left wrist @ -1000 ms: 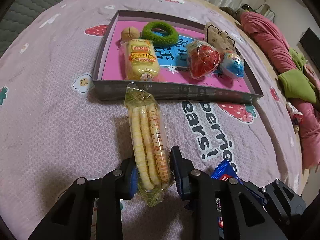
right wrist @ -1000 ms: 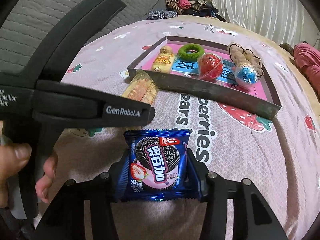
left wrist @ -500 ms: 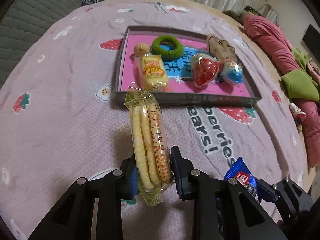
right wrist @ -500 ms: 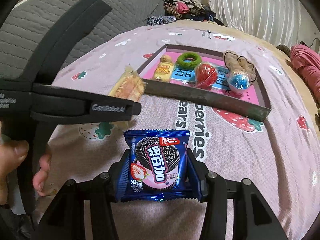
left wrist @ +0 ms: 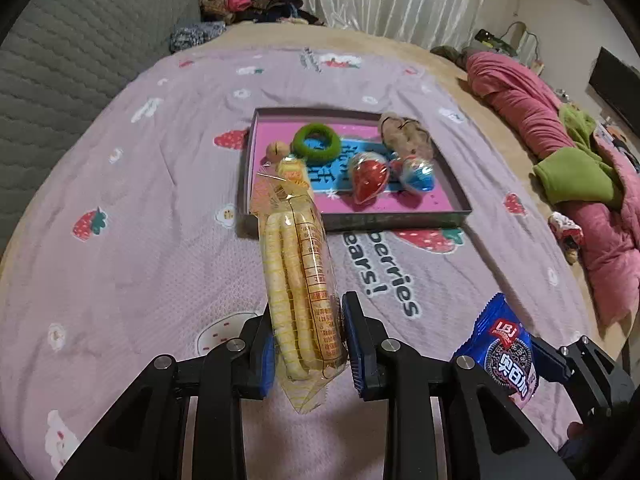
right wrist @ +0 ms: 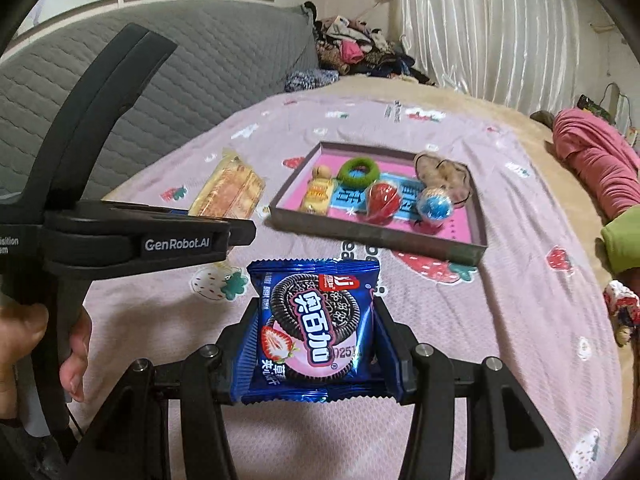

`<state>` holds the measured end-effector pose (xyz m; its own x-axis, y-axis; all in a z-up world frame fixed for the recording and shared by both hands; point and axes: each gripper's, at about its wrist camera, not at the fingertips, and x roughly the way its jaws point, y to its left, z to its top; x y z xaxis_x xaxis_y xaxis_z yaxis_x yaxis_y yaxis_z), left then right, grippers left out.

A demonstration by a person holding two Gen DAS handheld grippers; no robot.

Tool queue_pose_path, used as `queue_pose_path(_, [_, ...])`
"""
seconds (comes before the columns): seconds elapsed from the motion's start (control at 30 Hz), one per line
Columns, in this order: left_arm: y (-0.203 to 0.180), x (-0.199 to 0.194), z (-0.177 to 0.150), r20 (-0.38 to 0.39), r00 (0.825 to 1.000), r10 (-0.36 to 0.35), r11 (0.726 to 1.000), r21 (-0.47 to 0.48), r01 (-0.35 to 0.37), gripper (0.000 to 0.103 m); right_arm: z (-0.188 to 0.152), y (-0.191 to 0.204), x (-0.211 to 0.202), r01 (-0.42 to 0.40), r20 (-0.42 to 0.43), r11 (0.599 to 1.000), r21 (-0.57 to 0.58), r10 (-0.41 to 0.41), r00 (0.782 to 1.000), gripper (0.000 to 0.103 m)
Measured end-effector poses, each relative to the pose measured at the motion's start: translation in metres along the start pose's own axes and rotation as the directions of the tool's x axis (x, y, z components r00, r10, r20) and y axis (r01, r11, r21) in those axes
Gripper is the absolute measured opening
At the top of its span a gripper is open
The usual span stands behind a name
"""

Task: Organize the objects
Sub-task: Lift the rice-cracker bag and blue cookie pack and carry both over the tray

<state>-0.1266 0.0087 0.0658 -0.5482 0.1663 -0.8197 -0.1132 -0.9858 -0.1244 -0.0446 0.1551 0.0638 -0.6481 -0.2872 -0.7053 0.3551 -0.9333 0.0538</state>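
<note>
The left gripper (left wrist: 307, 350) held its jaws clamped on a light, crushable bag of puffed corn sticks (left wrist: 298, 288) near its lower end. The right gripper (right wrist: 316, 340) pinched a slippery foil cookie packet (right wrist: 314, 330) by its sides. Both hung above the bed, short of the tray (left wrist: 400, 220).

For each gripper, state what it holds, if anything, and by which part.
The left gripper clamps the yellow snack bag near its lower end. The right gripper clamps the blue cookie packet by its side edges.

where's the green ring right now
The green ring lies inside the tray near its far left corner, in both wrist views, beside the small bell and behind the red strawberry-shaped packet.
</note>
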Motion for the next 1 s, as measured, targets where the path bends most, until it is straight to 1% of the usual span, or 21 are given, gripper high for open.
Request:
queue_pose_path(0.23, [-0.015, -0.038, -0.004, 0.052, 0.999, 0.004, 1.000, 0.023, -0.005, 0.030, 0.005, -0.001, -0.038, 0.022, 0.058, 1.000, -0.002, -0.022, 0.998, 0.052])
queue_pose_path(0.43, [-0.026, -0.061, -0.007, 0.088, 0.996, 0.011, 0.999, 0.041, -0.015, 0.030, 0.009, -0.002, -0.064, 0.033, 0.103, 0.999, -0.002, -0.033, 0.994, 0.052])
queue_pose_path(0.7, [-0.035, -0.077, -0.005, 0.114, 0.993, 0.007, 0.998, 0.053, -0.013, 0.030, 0.015, -0.009, -0.086, 0.053, 0.136, 0.999, 0.004, -0.053, 0.989, 0.052])
queue_pose_path(0.83, [-0.038, -0.080, 0.004, 0.126, 0.992, 0.004, 0.998, 0.060, -0.012, 0.030, 0.022, -0.016, -0.091, 0.065, 0.149, 0.998, 0.006, -0.065, 0.987, 0.052])
queue_pose_path(1.0, [-0.042, -0.078, 0.023, 0.135, 0.991, 0.001, 0.998, 0.068, -0.010, 0.030, 0.040, -0.029, -0.090, 0.085, 0.162, 0.996, 0.010, -0.086, 0.983, 0.052])
